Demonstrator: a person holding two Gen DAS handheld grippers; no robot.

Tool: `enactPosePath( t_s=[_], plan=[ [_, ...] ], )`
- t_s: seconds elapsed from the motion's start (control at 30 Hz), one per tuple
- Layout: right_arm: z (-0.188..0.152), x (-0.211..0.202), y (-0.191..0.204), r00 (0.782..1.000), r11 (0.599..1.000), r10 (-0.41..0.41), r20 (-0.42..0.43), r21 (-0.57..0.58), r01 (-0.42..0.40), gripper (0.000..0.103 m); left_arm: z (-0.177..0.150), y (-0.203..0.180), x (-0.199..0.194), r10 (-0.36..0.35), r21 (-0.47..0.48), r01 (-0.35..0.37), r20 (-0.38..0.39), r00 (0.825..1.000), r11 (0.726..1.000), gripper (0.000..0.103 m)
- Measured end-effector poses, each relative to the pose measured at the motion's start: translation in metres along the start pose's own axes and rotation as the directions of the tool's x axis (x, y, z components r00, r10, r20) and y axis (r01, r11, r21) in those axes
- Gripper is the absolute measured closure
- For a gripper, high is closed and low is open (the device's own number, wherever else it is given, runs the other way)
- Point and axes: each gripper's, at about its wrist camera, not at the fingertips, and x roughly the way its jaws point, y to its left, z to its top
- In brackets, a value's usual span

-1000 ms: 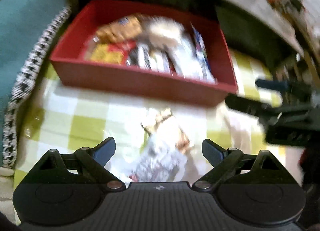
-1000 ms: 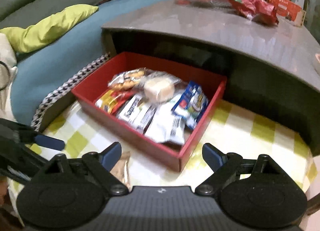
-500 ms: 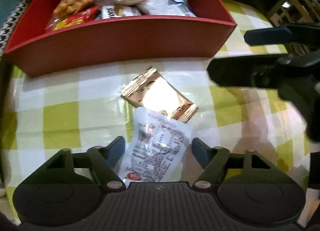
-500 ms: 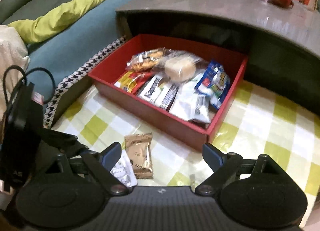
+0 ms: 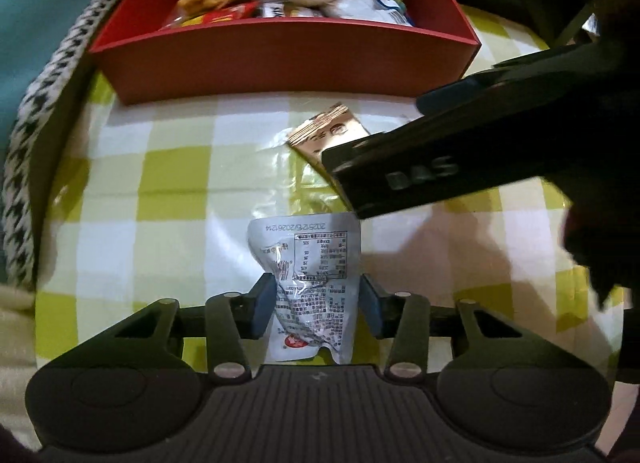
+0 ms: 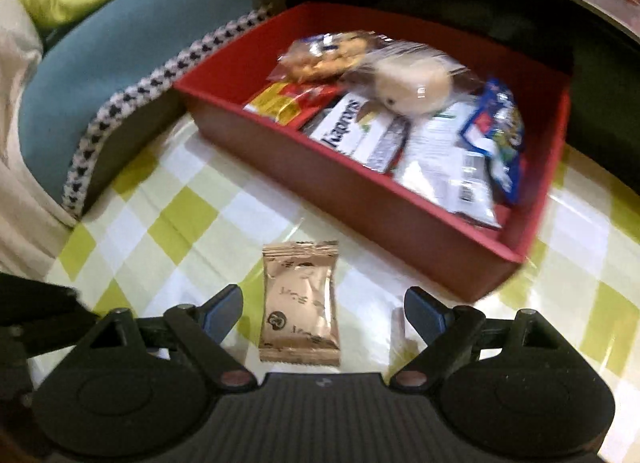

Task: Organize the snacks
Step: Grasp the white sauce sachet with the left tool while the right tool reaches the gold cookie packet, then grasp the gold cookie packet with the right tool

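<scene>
In the left wrist view, the left gripper (image 5: 318, 309) has just been closing, and its blue pads now press both long sides of the white snack packet (image 5: 310, 287), which lies flat on the checked tablecloth (image 5: 172, 183). The packet's long axis runs from 6 to 12 o'clock, along the fingers, its far end aimed at the red box (image 5: 280, 59) at 12. The right gripper's dark finger crosses in from 3 o'clock and covers part of the gold packet (image 5: 330, 133). In the right wrist view, the right gripper (image 6: 323, 313) stands wide open over the same gold packet (image 6: 299, 303), which sits between the jaws untouched, long axis again 6 to 12. This gripper is plainly the nearer to it. The box (image 6: 360, 191), already holding several snacks, lies at about 1 o'clock.
</scene>
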Motion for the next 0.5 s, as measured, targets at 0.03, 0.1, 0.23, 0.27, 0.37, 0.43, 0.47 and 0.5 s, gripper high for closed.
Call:
enactPosePath(
  t_s=[0.03, 0.1, 0.23, 0.27, 0.37, 0.43, 0.47, 0.5],
  plan=[
    [0.000, 0.004, 0.004, 1.000, 1.000, -0.009, -0.007, -0.017, 0.009, 0.006, -0.002, 0.001, -0.001, 0.003, -0.004, -0.003, 0.001, 1.000, 1.000, 0.051],
    [-0.001, 0.012, 0.016, 0.999, 0.996, -0.048, -0.017, -0.070, 0.047, 0.007, -0.005, 0.002, 0.000, 0.020, -0.004, -0.020, -0.005, 1.000, 1.000, 0.050],
    [-0.007, 0.022, 0.026, 0.995, 0.987, -0.095, -0.025, -0.132, 0.091, 0.008, -0.003, -0.006, 0.002, 0.068, 0.016, -0.068, -0.022, 0.997, 0.998, 0.046],
    [-0.007, 0.023, 0.027, 0.994, 0.985, -0.103, -0.025, -0.142, 0.099, 0.008, -0.003, -0.007, 0.004, 0.079, 0.020, -0.078, -0.024, 0.997, 0.997, 0.042],
    [-0.005, 0.024, 0.025, 0.995, 0.988, -0.094, -0.034, -0.125, 0.089, 0.003, -0.007, -0.007, 0.011, 0.106, 0.008, -0.106, -0.045, 0.993, 0.994, 0.030],
    [-0.004, 0.026, 0.024, 0.996, 0.990, -0.078, -0.044, -0.119, 0.072, 0.000, -0.009, -0.004, 0.015, 0.119, 0.000, -0.119, -0.064, 0.991, 0.993, 0.028],
    [-0.004, 0.026, 0.024, 0.997, 0.991, -0.070, -0.044, -0.116, 0.064, 0.000, -0.010, -0.002, 0.016, 0.115, -0.010, -0.116, -0.064, 0.991, 0.993, 0.027],
    [-0.004, 0.028, 0.024, 0.997, 0.991, -0.058, -0.048, -0.123, 0.051, 0.000, -0.010, -0.001, 0.015, 0.113, -0.013, -0.114, -0.064, 0.992, 0.993, 0.027]
  ],
)
